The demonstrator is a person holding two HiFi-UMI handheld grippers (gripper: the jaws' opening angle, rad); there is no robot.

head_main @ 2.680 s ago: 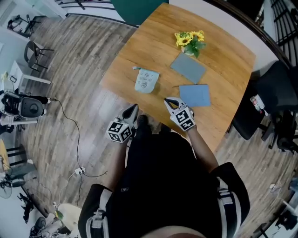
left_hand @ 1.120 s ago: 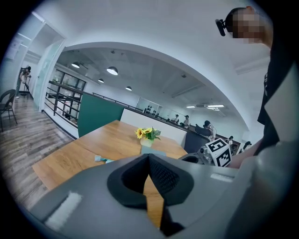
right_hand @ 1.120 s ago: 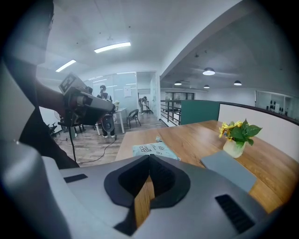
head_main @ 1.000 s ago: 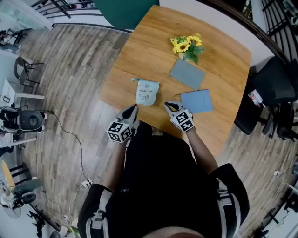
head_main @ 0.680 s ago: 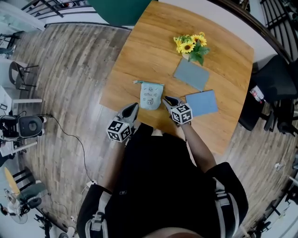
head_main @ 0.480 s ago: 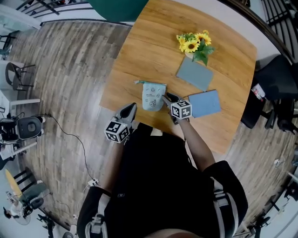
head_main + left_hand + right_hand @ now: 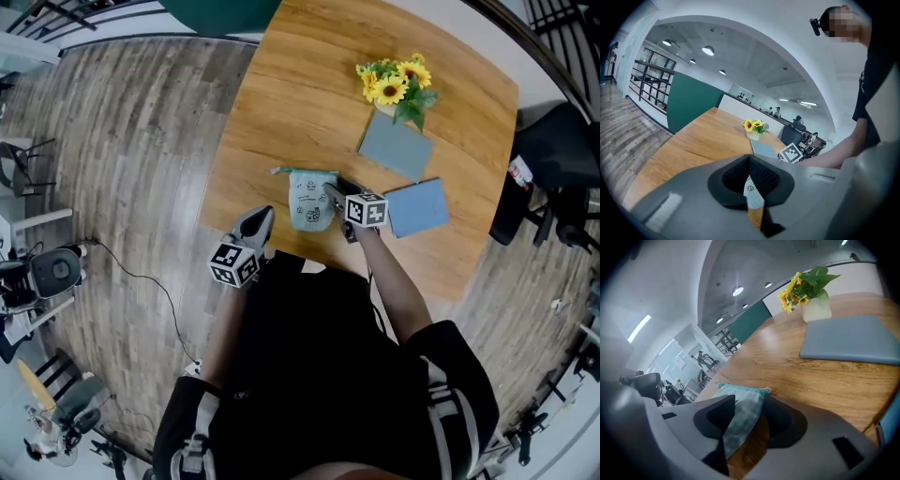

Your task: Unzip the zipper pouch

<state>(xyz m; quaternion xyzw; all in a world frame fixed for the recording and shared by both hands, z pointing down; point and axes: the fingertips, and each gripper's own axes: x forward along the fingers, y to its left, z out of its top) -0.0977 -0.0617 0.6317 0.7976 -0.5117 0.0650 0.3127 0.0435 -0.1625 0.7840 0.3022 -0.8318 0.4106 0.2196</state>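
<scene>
1. The right hand-held gripper (image 7: 330, 191) has just been opening its jaws, and they now stand wide apart. In its own view the right-hand side of the pouch lies in the gap, and neither pad presses on it.
2. The left hand-held gripper (image 7: 263, 217) has its jaws together with nothing between them. It hangs at the near edge of the desk, apart from the pouch.
3. The small pale mint fabric zipper pouch (image 7: 311, 199) lies flat on the wooden desk (image 7: 281, 94), near the near edge and between the two grippers.
4. Handling, as a judgement: the pouch looks light, soft and limp, so it should slide and bunch up if pulled without support. It would be best to clamp the cloth at one end of the zipped top edge and pinch the pull with the other gripper. A small tab (image 7: 274, 170) sticks out at the top left corner; whether it is the pull cannot be told.
5. Writing: the pouch carries small dark printed doodles, and no legible words or brand.
6. Farther out are two flat grey-blue rectangular pads (image 7: 397, 147) and a small pot of yellow sunflowers (image 7: 394, 84).
</scene>
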